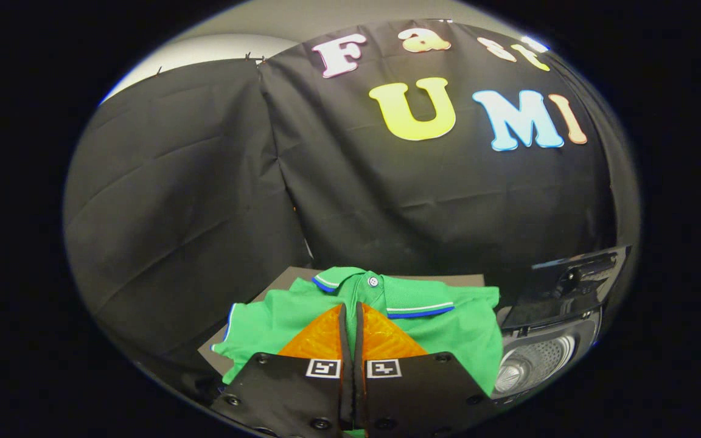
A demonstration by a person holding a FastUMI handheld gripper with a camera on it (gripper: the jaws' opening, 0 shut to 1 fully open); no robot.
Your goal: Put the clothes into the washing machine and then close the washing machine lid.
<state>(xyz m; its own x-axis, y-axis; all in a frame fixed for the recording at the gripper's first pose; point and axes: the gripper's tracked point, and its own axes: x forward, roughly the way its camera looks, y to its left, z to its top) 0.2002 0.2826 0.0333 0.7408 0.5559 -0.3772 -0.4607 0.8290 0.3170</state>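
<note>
Gripper (351,311) at bottom centre of the frame: its two fingers (321,338) lie pressed side by side, only a thin dark seam between them, nothing caught in that seam. Tips point up toward the collar of the shirt.

Green polo shirt (460,331) lies flat directly under and ahead of the fingers, lower centre of the frame. Collar (411,298) sits just beyond the fingertips, trimmed with a white and blue stripe; one white button (373,281) shows at the placket, just above the tips. A sleeve spreads out to lower left with a blue-edged cuff (229,322); the body of the shirt runs off to the lower right. Whether the fingers touch the cloth or hang above it cannot be told.

Shirt rests on a flat grey-brown table (277,281), whose bare corners show behind the collar and at lower left.

Washing machine (548,340) at lower right of the frame, just beside the shirt's right edge. Its lid (575,283) stands raised, dark and glossy, tilted back. Below it the perforated metal drum (533,362) lies open to view.

Black cloth wall (204,194) takes up the upper and left parts of the frame, hanging in folds behind the table.
</note>
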